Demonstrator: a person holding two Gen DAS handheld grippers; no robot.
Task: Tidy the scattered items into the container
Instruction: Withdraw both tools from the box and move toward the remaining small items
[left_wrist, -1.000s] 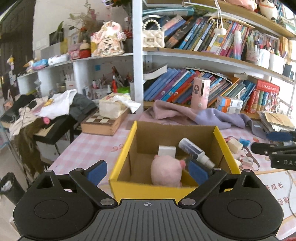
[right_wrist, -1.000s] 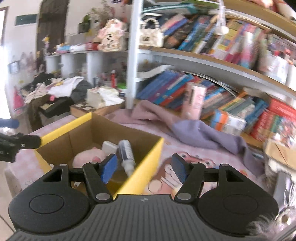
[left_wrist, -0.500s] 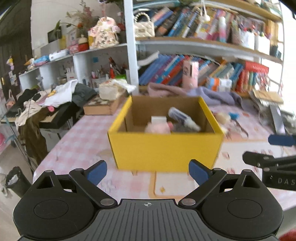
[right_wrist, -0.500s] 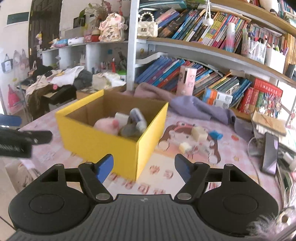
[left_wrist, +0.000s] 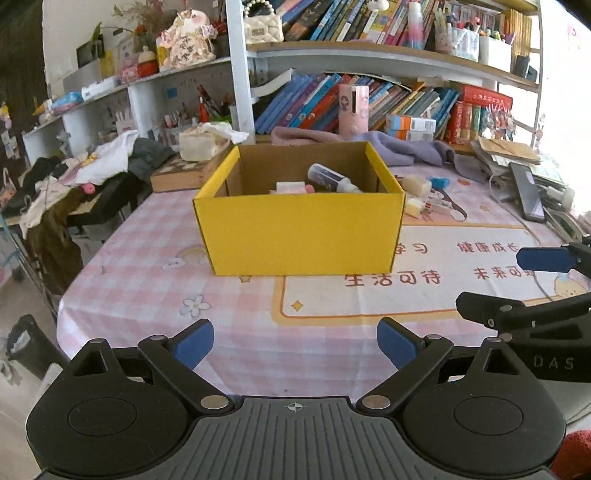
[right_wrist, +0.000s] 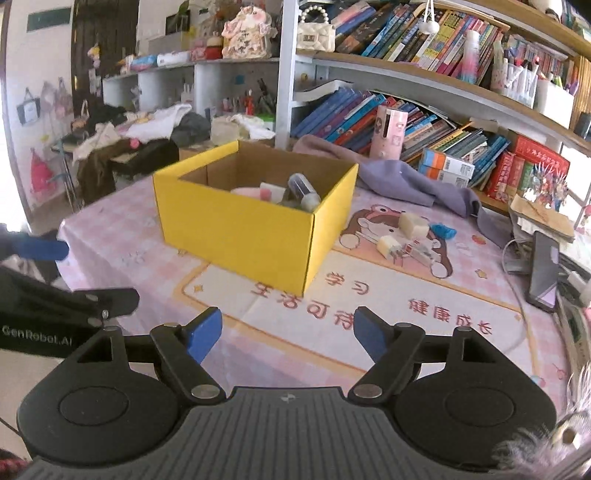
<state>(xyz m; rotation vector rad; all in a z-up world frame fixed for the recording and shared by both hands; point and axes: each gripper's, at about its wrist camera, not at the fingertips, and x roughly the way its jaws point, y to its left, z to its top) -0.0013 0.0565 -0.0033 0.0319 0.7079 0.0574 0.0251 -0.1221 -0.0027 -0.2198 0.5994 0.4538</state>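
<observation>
A yellow cardboard box (left_wrist: 299, 232) (right_wrist: 236, 229) stands on the pink checked tablecloth. Inside it lie a bottle (left_wrist: 332, 179) (right_wrist: 303, 190), a white block (left_wrist: 290, 185) and a pink soft toy (right_wrist: 245, 192). Right of the box, small cream blocks (right_wrist: 413, 225) (left_wrist: 415, 184), a blue piece (right_wrist: 443, 230) and a small packet (right_wrist: 417, 253) lie scattered. My left gripper (left_wrist: 295, 343) is open and holds nothing, well in front of the box. My right gripper (right_wrist: 288, 332), also back from the box, has its jaws opening with nothing between them.
A purple cloth (right_wrist: 406, 181) lies behind the box by shelves of books. A phone (right_wrist: 543, 273) and papers sit at the right edge. A wooden board (left_wrist: 181, 173) and piled clothes (left_wrist: 92, 173) lie at the left. The printed mat (left_wrist: 424, 280) spreads before the box.
Both grippers have pulled back from over the box toward the near table edge. The right gripper's jaws have widened. The box and its contents now sit further away.
</observation>
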